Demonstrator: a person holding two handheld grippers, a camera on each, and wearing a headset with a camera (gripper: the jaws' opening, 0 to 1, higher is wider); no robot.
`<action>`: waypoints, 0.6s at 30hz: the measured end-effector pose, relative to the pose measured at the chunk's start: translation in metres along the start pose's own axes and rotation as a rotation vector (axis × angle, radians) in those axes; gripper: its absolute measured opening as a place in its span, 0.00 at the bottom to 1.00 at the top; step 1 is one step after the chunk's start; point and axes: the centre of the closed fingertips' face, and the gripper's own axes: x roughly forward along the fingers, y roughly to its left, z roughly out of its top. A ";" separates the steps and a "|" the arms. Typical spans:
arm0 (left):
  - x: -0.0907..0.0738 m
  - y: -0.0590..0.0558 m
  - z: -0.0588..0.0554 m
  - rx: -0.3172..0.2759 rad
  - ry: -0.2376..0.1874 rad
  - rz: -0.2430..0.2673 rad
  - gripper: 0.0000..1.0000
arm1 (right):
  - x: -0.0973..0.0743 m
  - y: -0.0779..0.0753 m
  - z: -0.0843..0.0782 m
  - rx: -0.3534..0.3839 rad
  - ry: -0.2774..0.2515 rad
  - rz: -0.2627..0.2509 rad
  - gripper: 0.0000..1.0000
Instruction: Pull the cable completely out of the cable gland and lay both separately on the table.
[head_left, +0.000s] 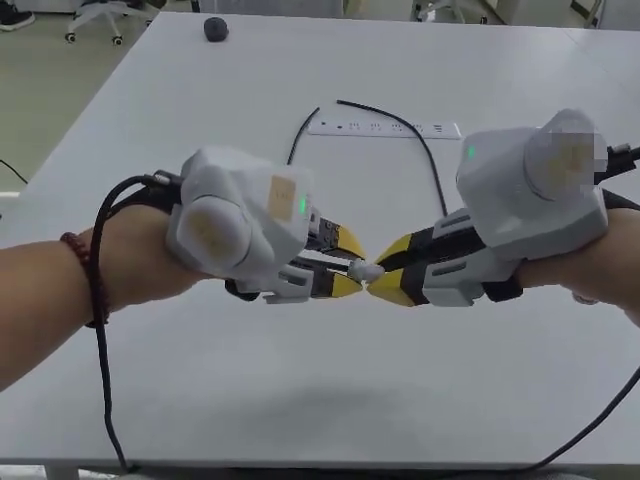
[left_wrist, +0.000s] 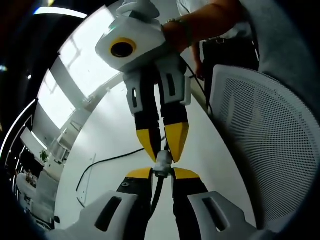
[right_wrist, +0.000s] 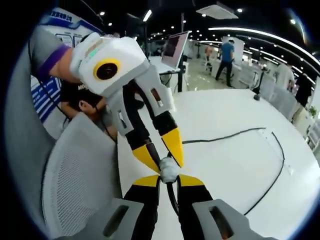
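Head view: power strip (head_left: 385, 128) on table (head_left: 300, 380)

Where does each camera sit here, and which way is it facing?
Head view: on the person's head, looking forward and down at the table; both forearms, the left gripper and the right gripper show.
Left gripper view: on the left gripper, looking along its own jaws at the right gripper; the hand holding that one shows.
Right gripper view: on the right gripper, facing back at the left gripper and its sleeved arm.
Shared: the cable gland, gripped between both pairs of jaws.
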 end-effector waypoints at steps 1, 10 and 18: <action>0.000 0.000 0.001 0.000 -0.002 0.000 0.15 | -0.001 -0.001 0.000 0.022 -0.006 0.009 0.08; -0.002 0.001 0.001 0.007 -0.002 0.005 0.15 | -0.002 -0.001 0.001 0.027 -0.032 0.024 0.08; -0.006 0.001 -0.002 -0.005 -0.006 0.006 0.15 | -0.009 0.000 0.012 0.204 -0.138 0.104 0.08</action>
